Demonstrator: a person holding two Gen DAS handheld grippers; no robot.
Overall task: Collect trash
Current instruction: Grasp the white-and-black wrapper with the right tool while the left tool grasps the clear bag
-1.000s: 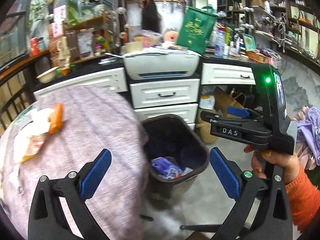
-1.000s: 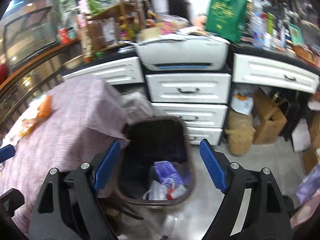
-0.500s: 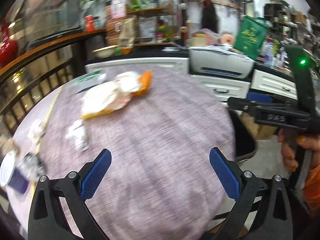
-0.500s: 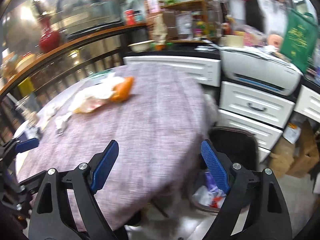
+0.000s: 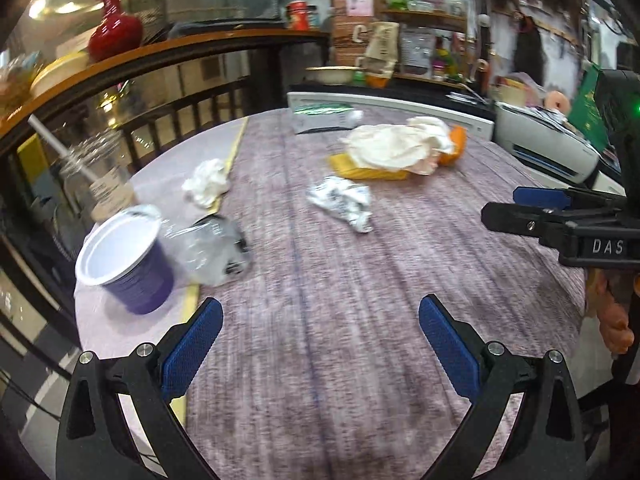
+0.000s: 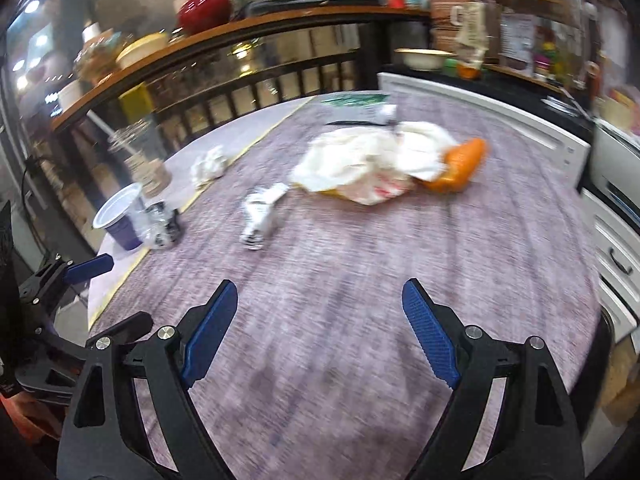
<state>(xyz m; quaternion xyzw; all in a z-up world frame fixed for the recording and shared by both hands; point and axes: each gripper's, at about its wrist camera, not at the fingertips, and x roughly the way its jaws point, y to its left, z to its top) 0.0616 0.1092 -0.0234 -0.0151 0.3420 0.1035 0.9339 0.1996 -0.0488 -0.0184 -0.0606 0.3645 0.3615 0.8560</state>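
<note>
Left wrist view shows the left gripper [image 5: 320,340] and right gripper [image 6: 320,324] both wide apart and empty over the table [image 5: 360,300], where a crumpled wrapper [image 5: 342,202], light and squashy, lies mid-table, easy to pinch across its middle.

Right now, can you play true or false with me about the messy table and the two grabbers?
1. Both grabbers are empty. True: the left gripper and the right gripper stand open with nothing between their pads.
2. The purple cup is lying flat on its side. False: it stands with its white mouth facing up, a bit tilted.
3. A crumpled white tissue lies on the tablecloth. True.
4. The red vase stands on the table. False: it sits up on the wooden ledge behind the table.
5. The orange packet is held by a grabber. False: it lies beside the white bag.
</note>
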